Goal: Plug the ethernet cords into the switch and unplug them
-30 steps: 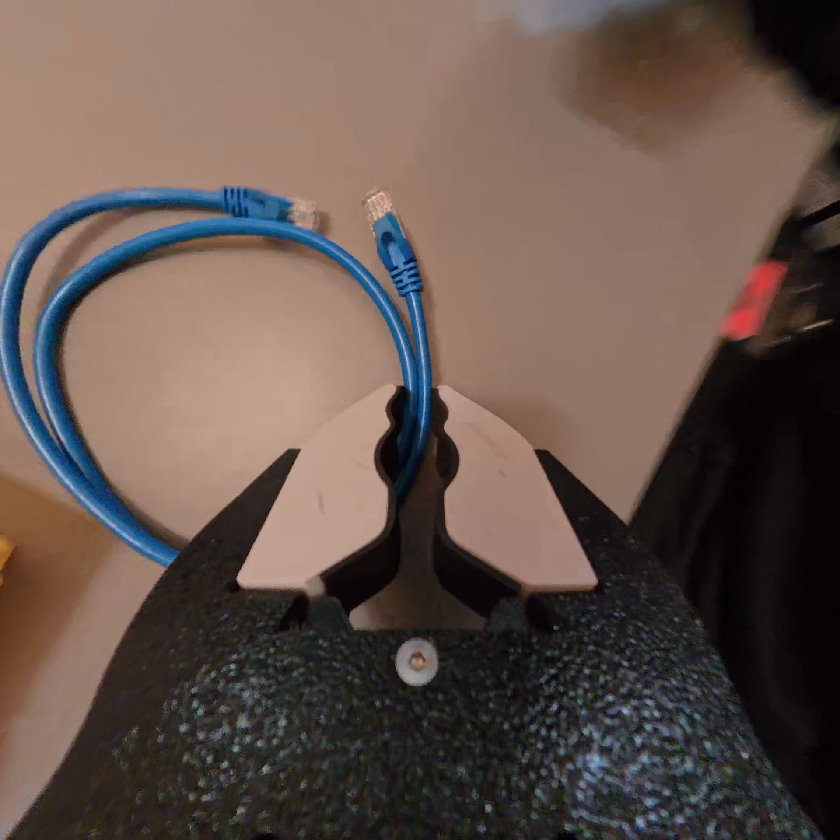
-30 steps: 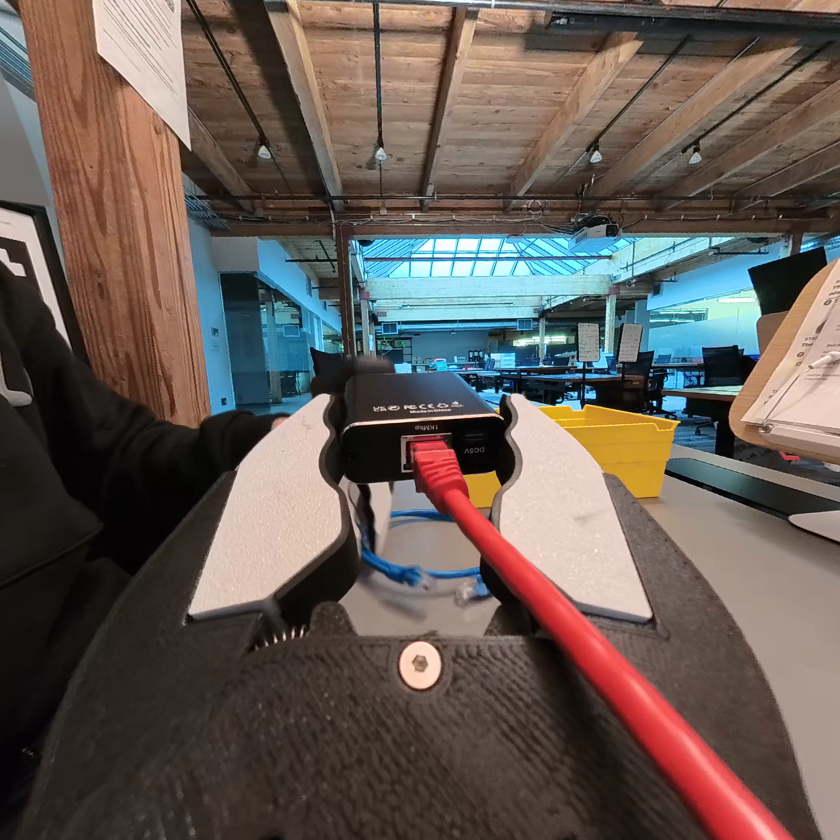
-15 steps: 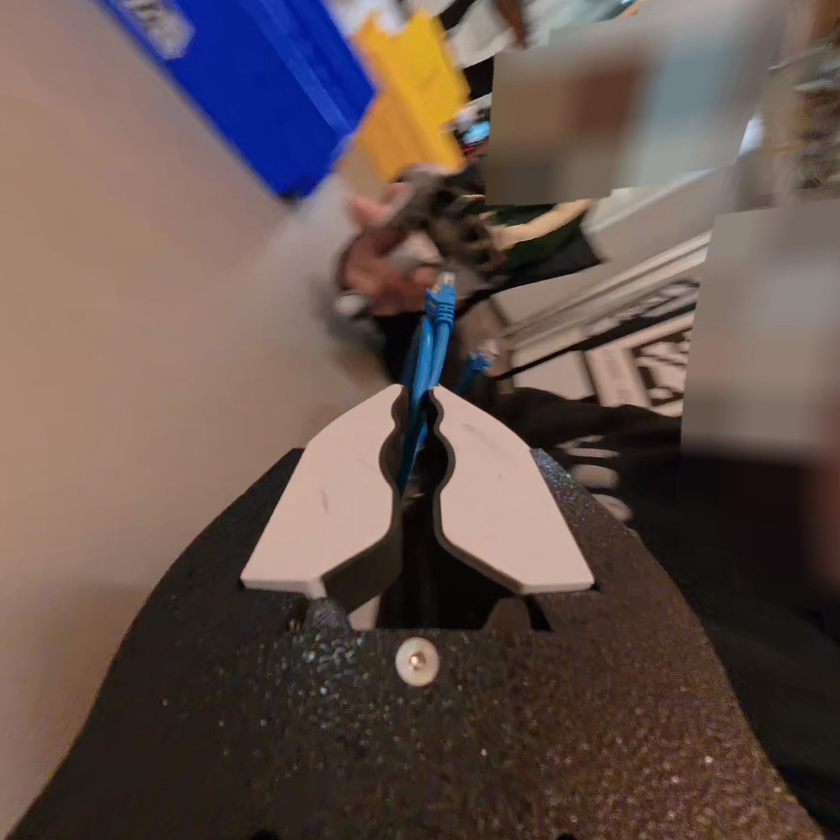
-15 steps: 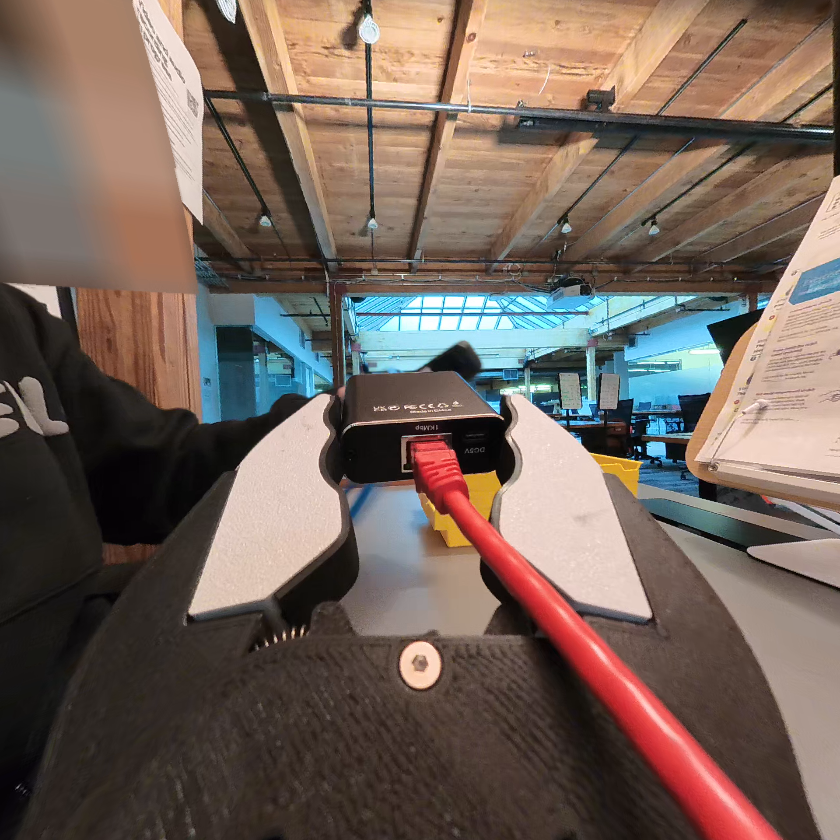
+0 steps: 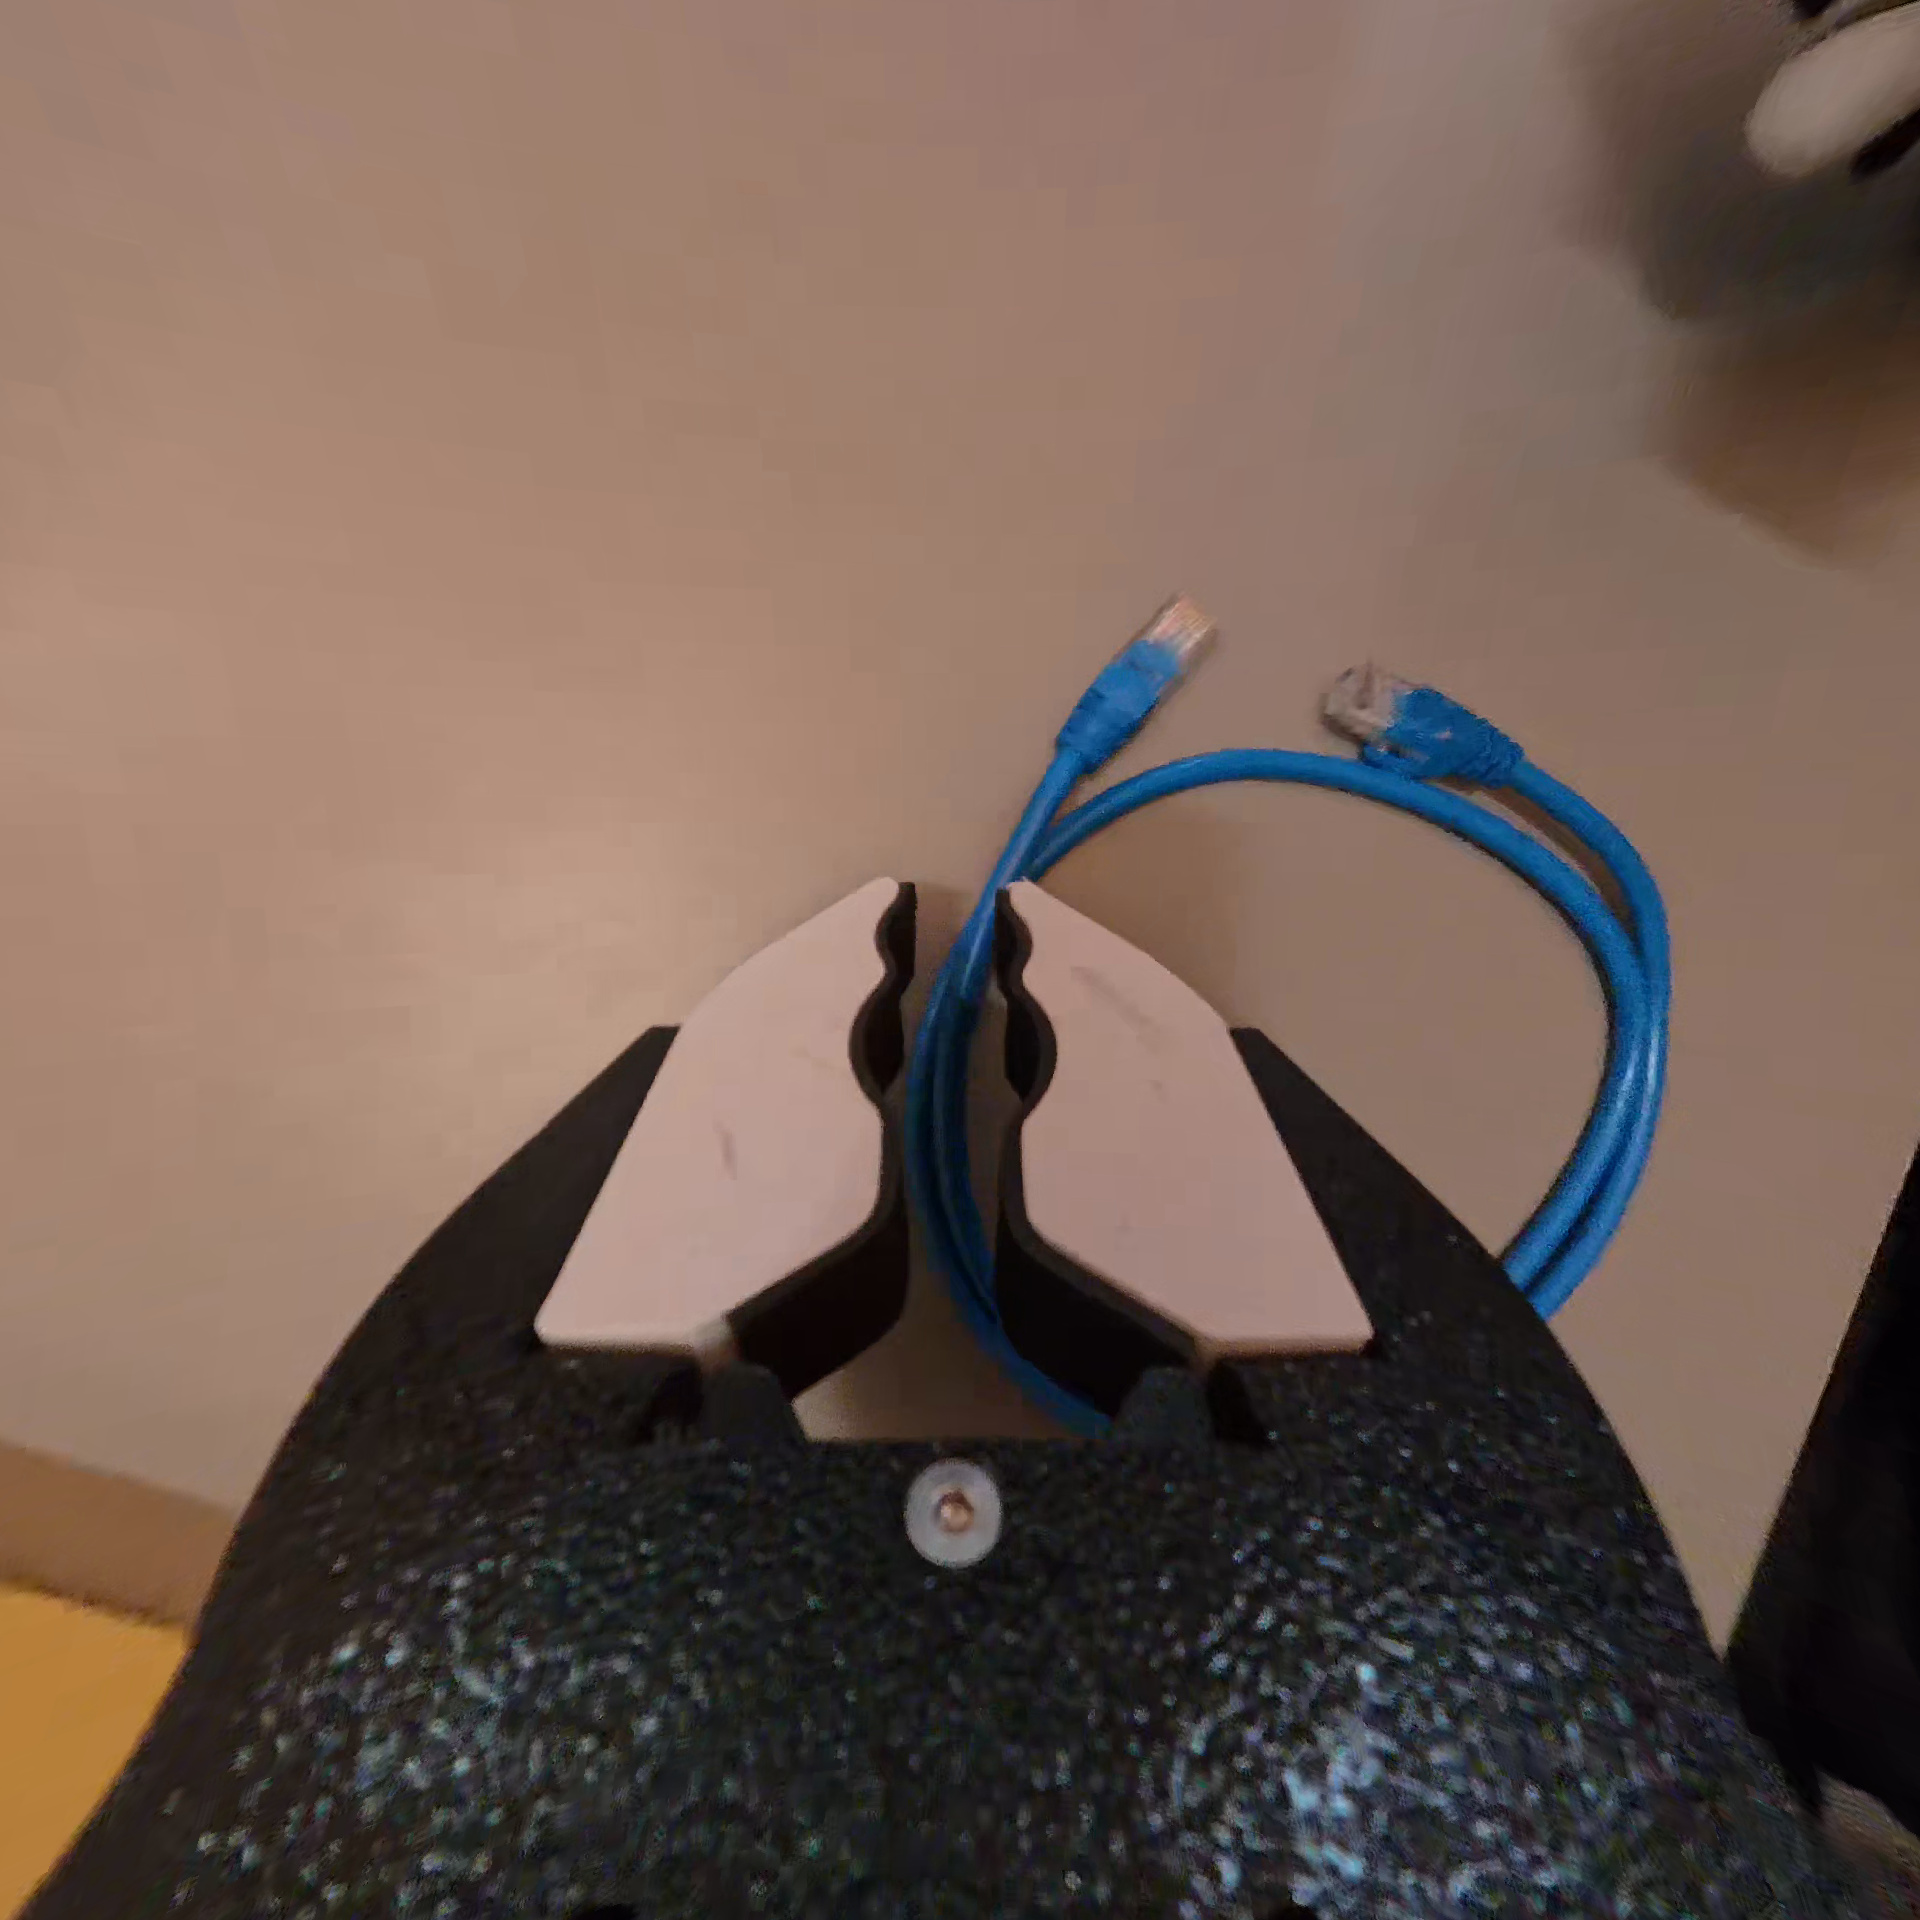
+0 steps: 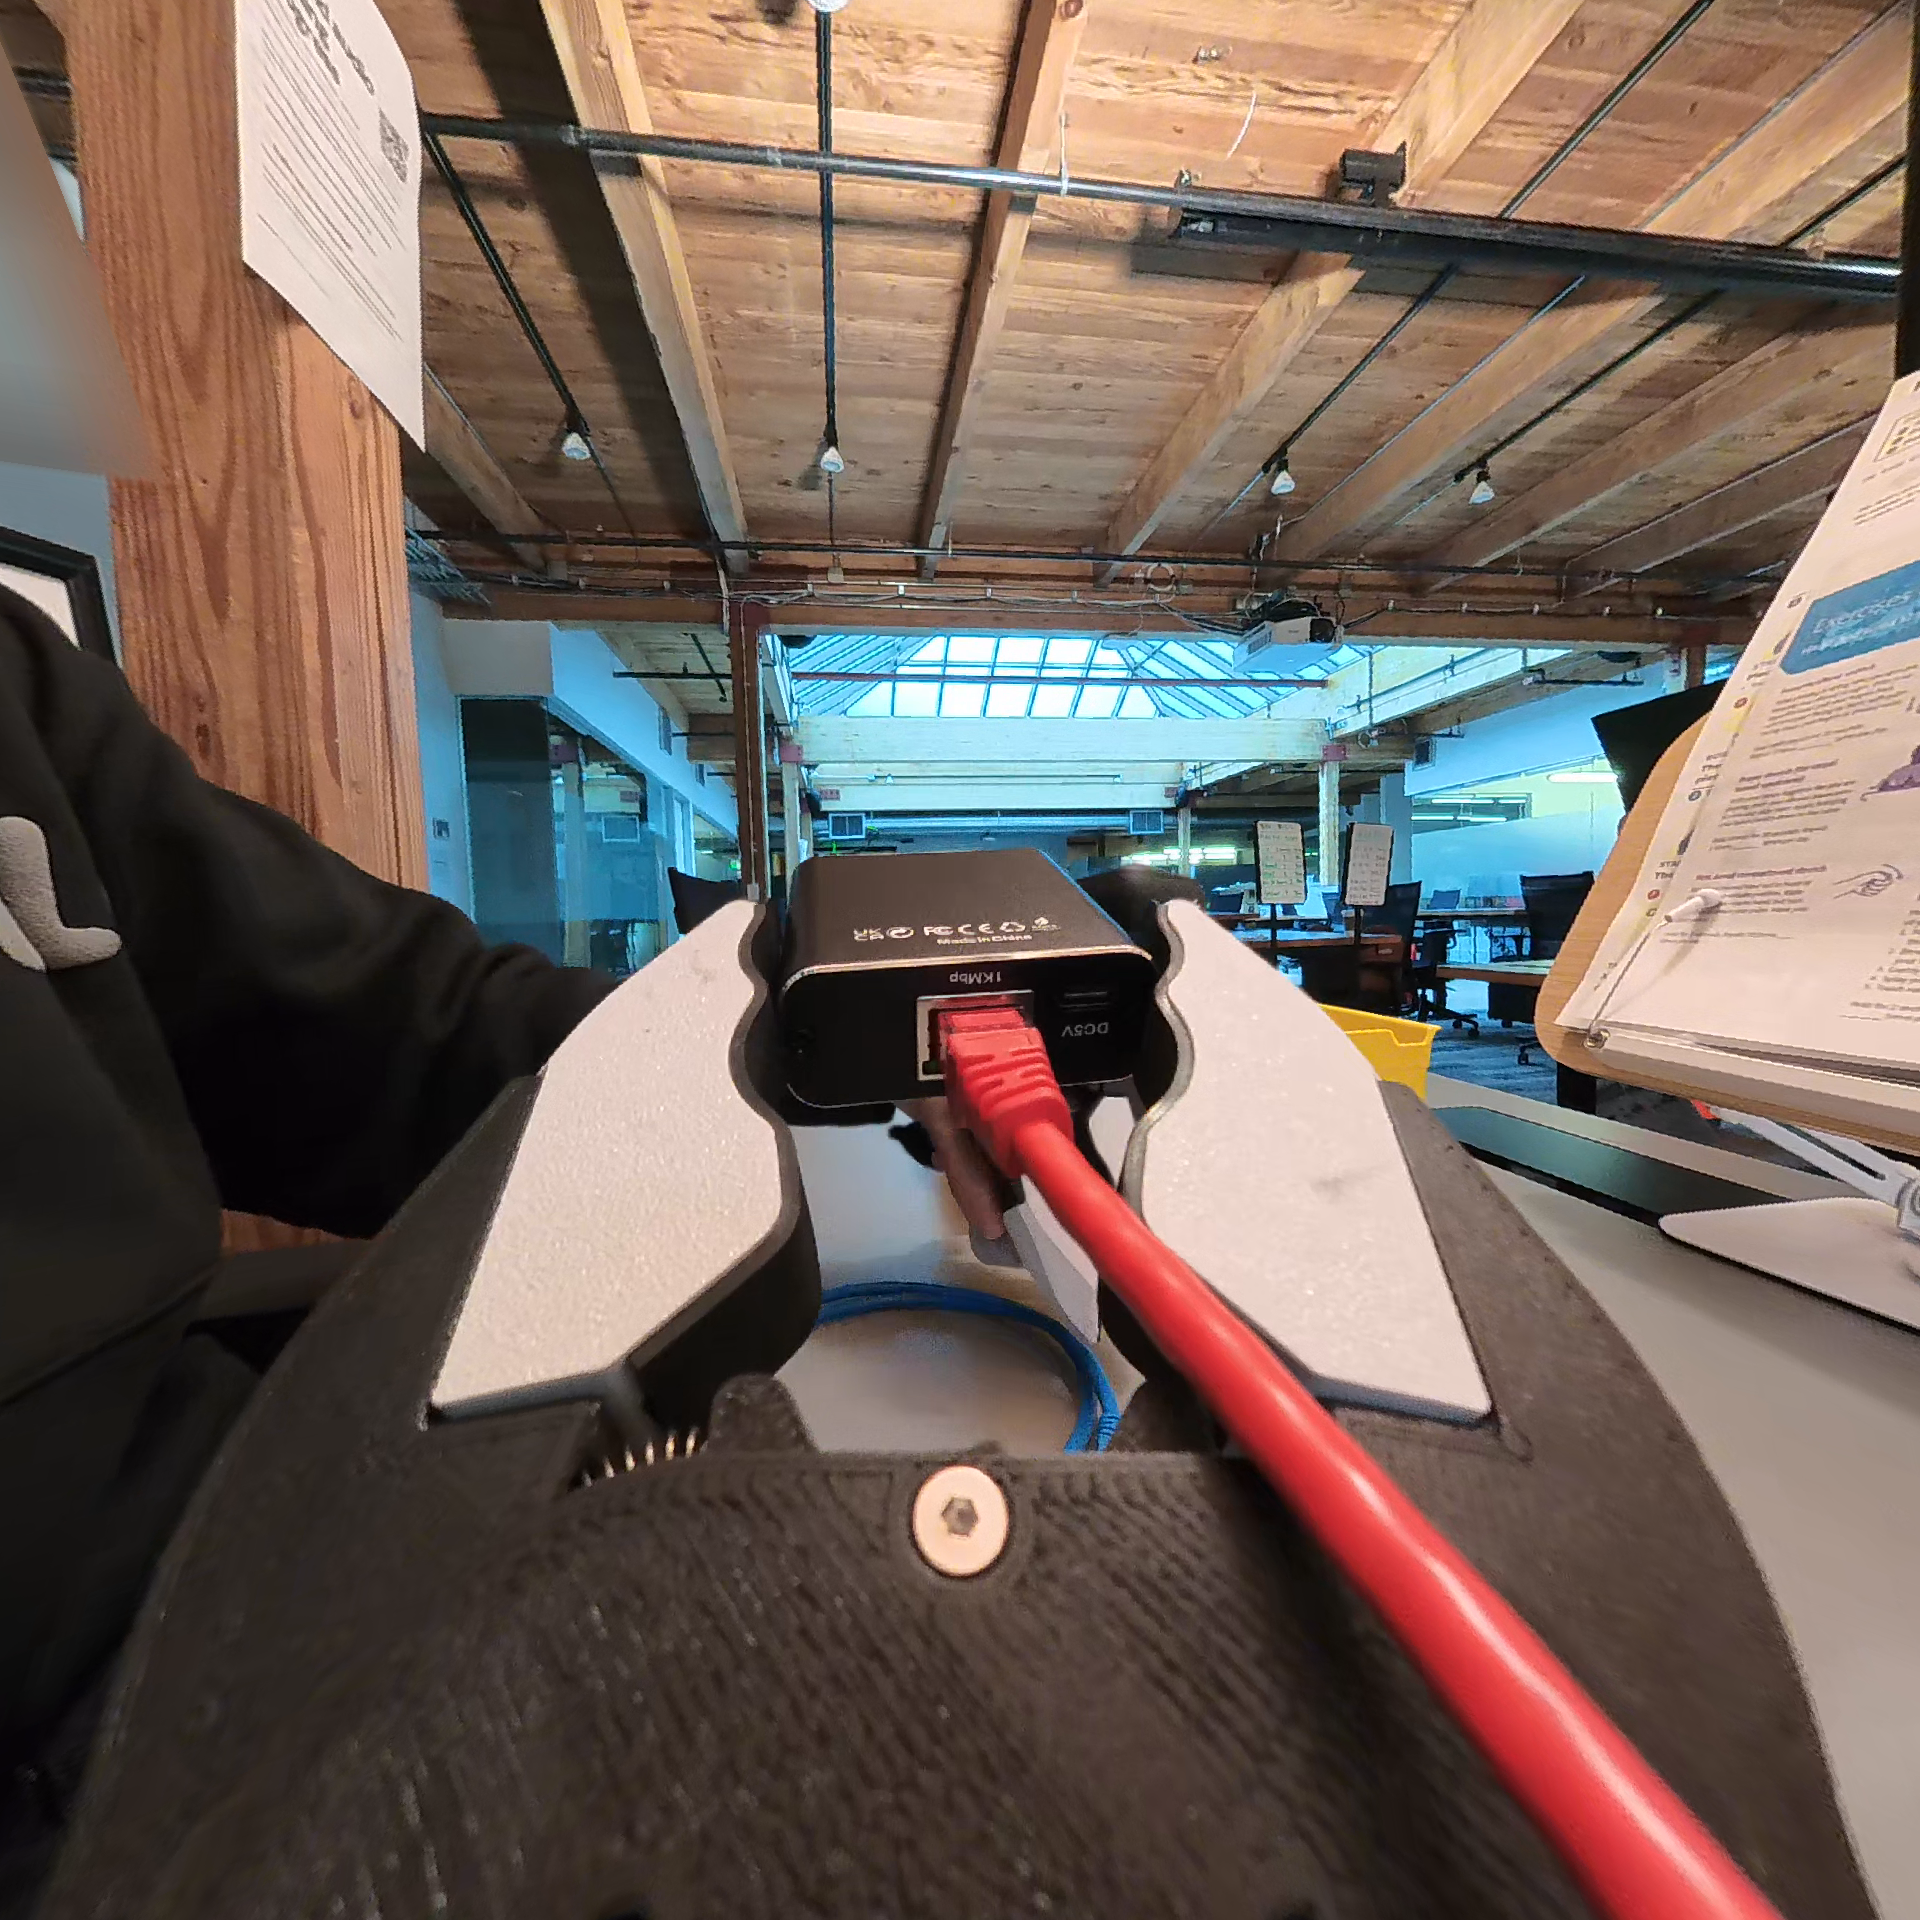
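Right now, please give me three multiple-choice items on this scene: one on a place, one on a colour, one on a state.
1. Where is the black switch?
A. between the right hand-held gripper fingers
B. flat on the table
C. in the yellow bin

2. Which colour is the cord plugged into the switch?
A. blue
B. red
C. green

3. How are the blue ethernet cord plugs?
A. both free
B. one in the switch
C. both in the switch

Answers: 1 A, the fingers press its sides. 2 B, the red ethernet cord sits in the port. 3 A, both lie on the table.
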Motion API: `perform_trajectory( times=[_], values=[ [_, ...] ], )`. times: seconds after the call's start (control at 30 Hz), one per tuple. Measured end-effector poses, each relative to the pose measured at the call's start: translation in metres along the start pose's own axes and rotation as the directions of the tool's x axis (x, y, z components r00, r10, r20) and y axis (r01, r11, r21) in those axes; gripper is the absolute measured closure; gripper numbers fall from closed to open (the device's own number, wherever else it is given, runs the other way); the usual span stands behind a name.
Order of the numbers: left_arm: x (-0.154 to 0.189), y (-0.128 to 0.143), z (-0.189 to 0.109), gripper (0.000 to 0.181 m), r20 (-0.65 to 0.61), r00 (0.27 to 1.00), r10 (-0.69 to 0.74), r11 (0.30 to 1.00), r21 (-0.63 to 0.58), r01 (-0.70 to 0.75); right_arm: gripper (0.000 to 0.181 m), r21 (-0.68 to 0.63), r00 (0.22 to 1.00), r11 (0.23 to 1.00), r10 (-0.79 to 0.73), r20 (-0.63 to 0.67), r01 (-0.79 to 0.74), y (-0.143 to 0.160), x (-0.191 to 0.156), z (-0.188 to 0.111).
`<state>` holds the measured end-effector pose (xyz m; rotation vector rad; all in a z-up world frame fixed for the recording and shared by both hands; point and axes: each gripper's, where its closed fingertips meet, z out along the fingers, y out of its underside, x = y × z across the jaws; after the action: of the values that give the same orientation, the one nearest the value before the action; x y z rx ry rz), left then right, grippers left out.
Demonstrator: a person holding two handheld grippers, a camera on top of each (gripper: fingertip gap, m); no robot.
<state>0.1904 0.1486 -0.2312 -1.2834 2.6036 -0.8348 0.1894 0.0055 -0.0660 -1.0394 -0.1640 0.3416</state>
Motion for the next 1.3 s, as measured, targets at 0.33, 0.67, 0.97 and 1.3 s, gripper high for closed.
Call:
perform_trajectory(
  times=[0.33,0.67,0.97,1.3],
  values=[
    [0.02,-0.017,0.028,0.158,-0.176,0.925,0.337,0.937,0.161,-0.311,0.114,-0.064,1.0,0.998,-0.018,-0.012,0.017,0.011,0.001,0.004],
    [0.035,-0.061,-0.007,0.171,-0.043,0.874,0.483,0.854,0.244,-0.46,0.114,-0.033,0.994,0.999,-0.021,-0.106,0.017,0.0,0.02,-0.007],
    [0.069,-0.129,-0.06,0.171,0.031,0.895,0.445,0.869,0.225,-0.44,0.114,-0.08,0.976,0.993,-0.101,-0.193,0.087,-0.004,0.037,-0.019],
    [0.076,-0.123,-0.054,0.171,-0.105,0.874,0.473,0.869,0.221,-0.444,0.114,-0.159,0.971,0.982,-0.135,-0.199,0.104,0.009,0.042,-0.022]
  ],
)
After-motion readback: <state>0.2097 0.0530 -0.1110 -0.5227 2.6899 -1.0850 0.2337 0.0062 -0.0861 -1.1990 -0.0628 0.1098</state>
